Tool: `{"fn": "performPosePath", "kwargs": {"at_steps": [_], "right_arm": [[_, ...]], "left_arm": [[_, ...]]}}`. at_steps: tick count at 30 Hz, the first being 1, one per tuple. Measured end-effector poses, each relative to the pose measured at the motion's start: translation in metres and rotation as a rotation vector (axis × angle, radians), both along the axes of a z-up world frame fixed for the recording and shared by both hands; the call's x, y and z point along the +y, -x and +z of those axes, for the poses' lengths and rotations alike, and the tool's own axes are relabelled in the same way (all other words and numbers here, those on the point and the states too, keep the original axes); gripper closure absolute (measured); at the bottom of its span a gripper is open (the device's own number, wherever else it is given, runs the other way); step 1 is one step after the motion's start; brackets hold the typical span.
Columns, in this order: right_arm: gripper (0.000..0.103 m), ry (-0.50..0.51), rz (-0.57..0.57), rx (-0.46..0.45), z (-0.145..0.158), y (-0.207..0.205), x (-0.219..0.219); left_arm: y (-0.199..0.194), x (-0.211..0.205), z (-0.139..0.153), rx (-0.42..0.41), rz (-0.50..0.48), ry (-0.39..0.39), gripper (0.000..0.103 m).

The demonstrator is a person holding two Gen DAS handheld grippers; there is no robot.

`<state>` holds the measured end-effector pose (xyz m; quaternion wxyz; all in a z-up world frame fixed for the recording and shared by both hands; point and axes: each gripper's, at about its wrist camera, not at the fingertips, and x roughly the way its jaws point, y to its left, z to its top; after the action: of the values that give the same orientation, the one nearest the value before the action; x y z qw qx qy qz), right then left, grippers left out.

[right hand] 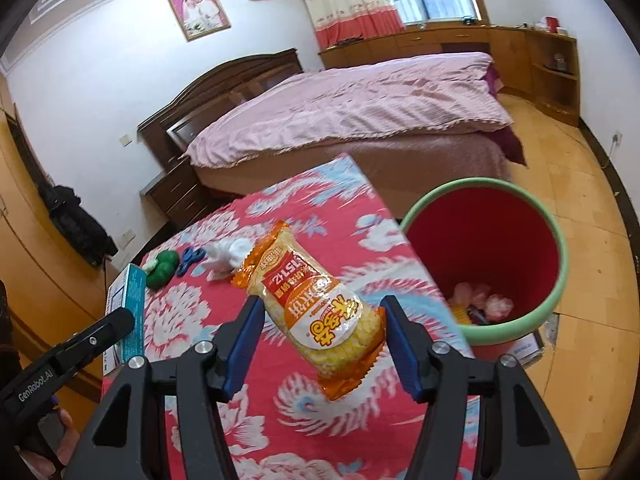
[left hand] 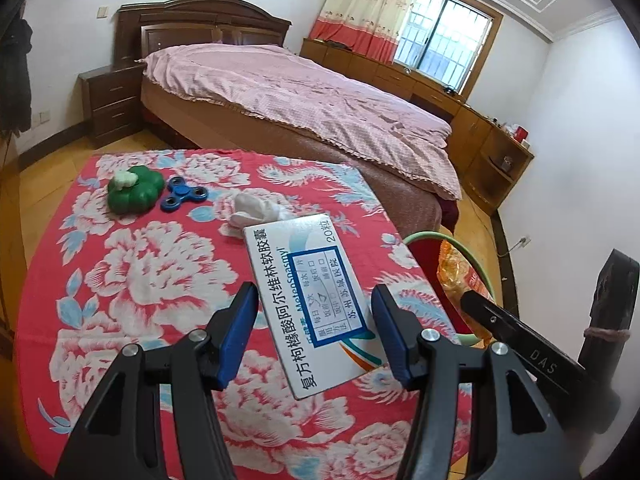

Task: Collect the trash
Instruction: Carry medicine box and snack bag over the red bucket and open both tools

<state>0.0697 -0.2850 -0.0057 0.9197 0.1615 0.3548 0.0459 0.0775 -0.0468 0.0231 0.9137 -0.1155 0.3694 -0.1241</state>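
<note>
Left gripper [left hand: 316, 334]: jaws stood wide, one blue pad on each long side of the medicine box [left hand: 310, 300]; in the left wrist view a gap showed between each pad and the box, so contact could not be told; in the right wrist view the box appeared raised at the left edge of the frame, off the cloth.
Medicine box: white with Chinese print and a blue-bordered label; it ran from the lower middle of the left wrist frame up toward the centre.
Right gripper [right hand: 320, 338]: jaws held wide apart with the snack packet [right hand: 314, 312] between them; the right pad touched the packet's edge; the left pad looked just beside it; a firm grip could not be told.
Snack packet: orange and yellow, tilted, filling the centre of the right wrist frame above the cloth.
Crumpled tissue [left hand: 258, 208]: white; lay on the cloth just beyond the box's far end, middle of the left wrist frame.
Fidget spinner [left hand: 184, 192]: blue; left of the tissue.
Green toy [left hand: 134, 194]: with a white piece on top; touching or just beside the spinner, at the left.
Tablecloth [left hand: 132, 288]: red with white flowers.
Bin [right hand: 554, 288]: red inside with a green rim; at the right of the right wrist frame beside the table edge; some litter at its bottom.
Bed [left hand: 304, 96]: pink cover, upper part of both frames.
</note>
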Motion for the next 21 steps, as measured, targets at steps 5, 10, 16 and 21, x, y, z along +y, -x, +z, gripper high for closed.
{"fn": "performPosePath", "kwargs": {"at_steps": [5, 10, 16, 21], "right_arm": [[0.040, 0.041, -0.047, -0.011, 0.008, 0.003, -0.023], [0.040, 0.065, -0.121, -0.016, 0.010, 0.005, -0.052], [0.040, 0.045, -0.189, 0.003, 0.002, 0.004, -0.086], [0.040, 0.028, -0.228, 0.025, -0.008, 0.003, -0.111]], "left_arm": [[-0.008, -0.020, 0.006, -0.010, -0.038, -0.013, 0.044], [-0.018, -0.046, 0.007, -0.009, -0.091, -0.026, 0.044], [-0.033, -0.077, 0.003, 0.000, -0.143, -0.040, 0.044], [-0.041, -0.103, -0.003, 0.009, -0.181, -0.055, 0.044]]}}
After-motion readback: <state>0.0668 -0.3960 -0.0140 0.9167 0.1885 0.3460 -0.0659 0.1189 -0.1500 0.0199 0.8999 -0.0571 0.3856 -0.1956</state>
